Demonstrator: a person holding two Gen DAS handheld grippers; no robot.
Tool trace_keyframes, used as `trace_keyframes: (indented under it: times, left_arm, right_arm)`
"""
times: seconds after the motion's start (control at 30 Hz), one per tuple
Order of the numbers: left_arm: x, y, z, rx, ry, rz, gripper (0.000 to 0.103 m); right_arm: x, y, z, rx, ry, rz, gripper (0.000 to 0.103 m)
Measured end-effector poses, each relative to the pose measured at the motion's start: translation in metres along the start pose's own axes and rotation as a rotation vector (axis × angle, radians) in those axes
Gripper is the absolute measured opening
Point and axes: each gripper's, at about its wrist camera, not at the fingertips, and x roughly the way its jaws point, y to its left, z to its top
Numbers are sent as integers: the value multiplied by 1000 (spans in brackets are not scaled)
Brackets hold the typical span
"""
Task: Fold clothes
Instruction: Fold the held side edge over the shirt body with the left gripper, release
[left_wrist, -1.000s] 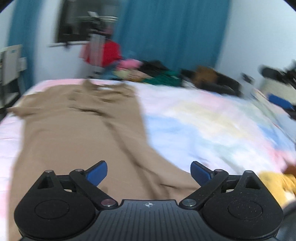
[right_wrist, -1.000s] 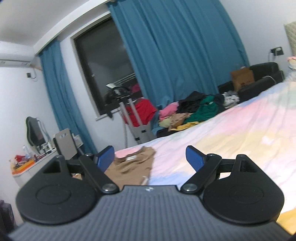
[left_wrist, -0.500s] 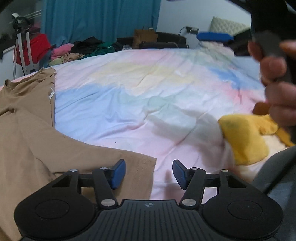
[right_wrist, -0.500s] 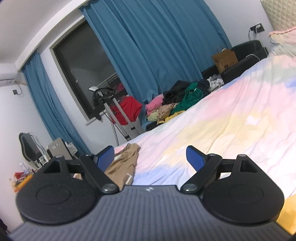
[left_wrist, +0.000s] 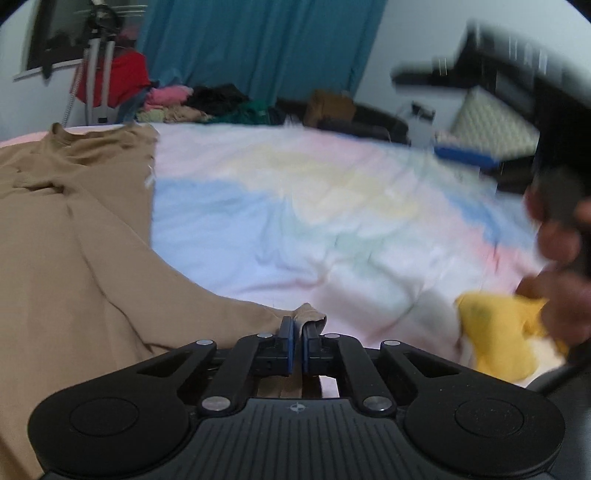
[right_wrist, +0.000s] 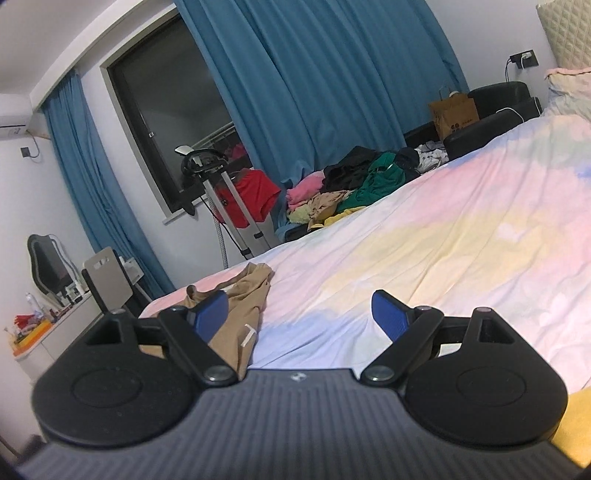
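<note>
My left gripper (left_wrist: 295, 341) is clenched on the near corner of the tan garment (left_wrist: 74, 251), which spreads away to its left over the bedsheet (left_wrist: 295, 206), while my right gripper (right_wrist: 301, 314) hangs released above it.

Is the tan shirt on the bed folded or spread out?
Spread out: the tan shirt lies flat across the bed, unfolded.
</note>
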Motion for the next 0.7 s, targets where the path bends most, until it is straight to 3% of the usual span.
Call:
trace_keyframes:
  times: [0.23,0.33,0.47,0.6,0.7]
  left_arm:
    - [-86,36,6,-223,-76,-4,4]
    - [-127,54,-3,-295,-86,35,4]
    - [-162,89,-22,-412,11,139,4]
    - [-166,119,-38,-447,150,318,0]
    - [-164,133,-45,-510,234,317,1]
  right_arm:
    - [-6,0,1,1,-11,10,86]
    - [-7,2,0,-5,-9,21,86]
    - [-5,7,-2,-17,18,29,86]
    - [-2,16,-7,-51,58,37,86]
    - [1,21,-11,-62,100,46,86]
